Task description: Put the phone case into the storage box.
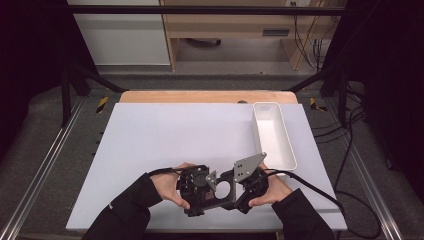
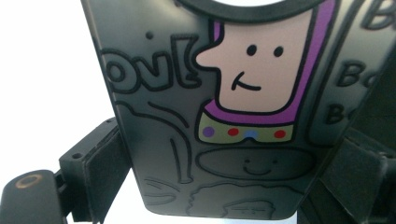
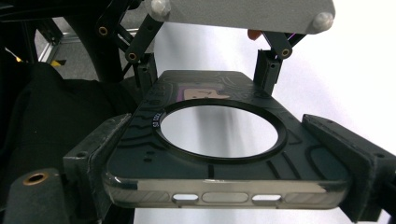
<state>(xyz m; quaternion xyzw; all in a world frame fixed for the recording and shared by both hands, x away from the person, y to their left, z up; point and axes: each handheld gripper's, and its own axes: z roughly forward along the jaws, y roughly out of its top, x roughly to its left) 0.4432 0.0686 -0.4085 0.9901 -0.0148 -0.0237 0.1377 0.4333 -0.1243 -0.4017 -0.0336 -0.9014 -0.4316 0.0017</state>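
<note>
Dark, translucent phone case (image 3: 224, 154) with cartoon print and a round cutout, held above the white table (image 1: 165, 140) at its near edge. Left gripper (image 1: 196, 187) pinching one end, right gripper (image 1: 240, 187) pinching the other, jaws pressed on the case's sides in both gripper views. White tray (image 1: 274, 136) far right, well apart.

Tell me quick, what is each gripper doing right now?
Left gripper: shut on the phone case, fingers on both its sides.
Right gripper: shut on the same phone case, at its other end.
</note>
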